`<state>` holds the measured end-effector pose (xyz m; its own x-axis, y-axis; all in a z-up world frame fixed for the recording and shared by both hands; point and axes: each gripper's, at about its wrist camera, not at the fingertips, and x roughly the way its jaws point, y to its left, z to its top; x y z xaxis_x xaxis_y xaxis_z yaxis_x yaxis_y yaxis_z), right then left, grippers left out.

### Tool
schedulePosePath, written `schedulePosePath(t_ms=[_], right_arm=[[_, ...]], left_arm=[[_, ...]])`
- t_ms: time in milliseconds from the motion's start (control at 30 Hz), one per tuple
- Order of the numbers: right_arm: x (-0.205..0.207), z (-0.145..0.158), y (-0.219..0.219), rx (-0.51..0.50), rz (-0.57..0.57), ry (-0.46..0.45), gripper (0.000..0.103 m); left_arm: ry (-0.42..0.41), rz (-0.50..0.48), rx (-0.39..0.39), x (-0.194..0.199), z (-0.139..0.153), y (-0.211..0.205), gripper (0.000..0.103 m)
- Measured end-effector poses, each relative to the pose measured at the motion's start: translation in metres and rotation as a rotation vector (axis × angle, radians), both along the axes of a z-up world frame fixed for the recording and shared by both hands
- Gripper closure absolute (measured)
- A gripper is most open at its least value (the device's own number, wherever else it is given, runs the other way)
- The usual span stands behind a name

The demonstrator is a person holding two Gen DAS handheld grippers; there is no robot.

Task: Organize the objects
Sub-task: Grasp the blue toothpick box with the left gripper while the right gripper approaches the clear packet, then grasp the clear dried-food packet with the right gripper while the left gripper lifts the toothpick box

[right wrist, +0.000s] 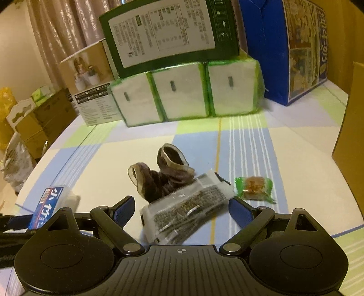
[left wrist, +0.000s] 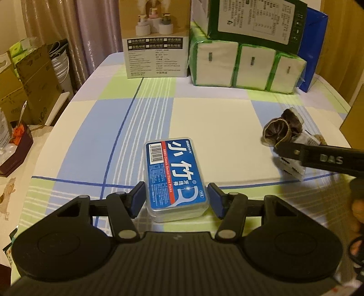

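A clear plastic floss-pick box with a blue label (left wrist: 174,175) lies on the checked tablecloth (left wrist: 218,127). My left gripper (left wrist: 176,200) is open, its blue pads on either side of the box's near end with a small gap on the right. The box also shows in the right wrist view (right wrist: 49,202). My right gripper (right wrist: 182,210) is open around a clear snack packet (right wrist: 186,209) lying flat. A pair of dark brown socks (right wrist: 163,175) sits just beyond the packet. A green-wrapped snack (right wrist: 253,187) lies to the right.
At the table's back stand a beige product box (left wrist: 157,38), green-wrapped tissue packs (left wrist: 245,66) with a dark green box (left wrist: 254,18) on top, and a blue carton (right wrist: 291,45). A cardboard box (right wrist: 350,136) is at the right edge. Cartons (left wrist: 29,86) stand left of the table.
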<state>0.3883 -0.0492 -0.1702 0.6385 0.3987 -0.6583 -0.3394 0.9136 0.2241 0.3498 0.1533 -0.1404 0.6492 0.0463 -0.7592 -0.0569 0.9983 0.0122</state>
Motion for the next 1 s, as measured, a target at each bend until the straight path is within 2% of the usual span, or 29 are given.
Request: schedulePosePath(t_ms=[67,233,300,333,533,633,867,1000], right_arm=[[0.002,0.000,0.005,-0.014,0.016,-0.004,0.020],[0.001,0.002,0.003,-0.087,0.052,-0.028,0.052],[-0.003,0.003,-0.001,-0.104,0.076,-0.023,0.062],[-0.006,0.004,-0.004,-0.115,0.089,-0.021,0.063],[-0.032,0.008,-0.022,-0.141,0.176,0.013,0.068],[-0.046,0.009,-0.037,-0.123,0.173,0.071,0.068],[-0.088,0.016,-0.069,-0.110,0.152,0.131,0.068],[-0.094,0.019,-0.072,-0.129,0.138,0.115,0.060]], left_arm=[[-0.005,-0.011,0.006,0.000,0.000,-0.003,0.049],[0.003,-0.031,0.024,-0.001,-0.003,-0.007,0.049],[0.000,-0.041,0.032,-0.003,-0.004,-0.010,0.049],[0.001,-0.045,0.035,-0.003,-0.003,-0.011,0.049],[0.017,-0.105,0.045,-0.015,-0.001,-0.030,0.049],[0.030,-0.139,0.032,-0.029,0.002,-0.044,0.049],[0.062,-0.170,0.007,-0.063,0.006,-0.064,0.049],[0.066,-0.157,0.016,-0.072,0.006,-0.068,0.049]])
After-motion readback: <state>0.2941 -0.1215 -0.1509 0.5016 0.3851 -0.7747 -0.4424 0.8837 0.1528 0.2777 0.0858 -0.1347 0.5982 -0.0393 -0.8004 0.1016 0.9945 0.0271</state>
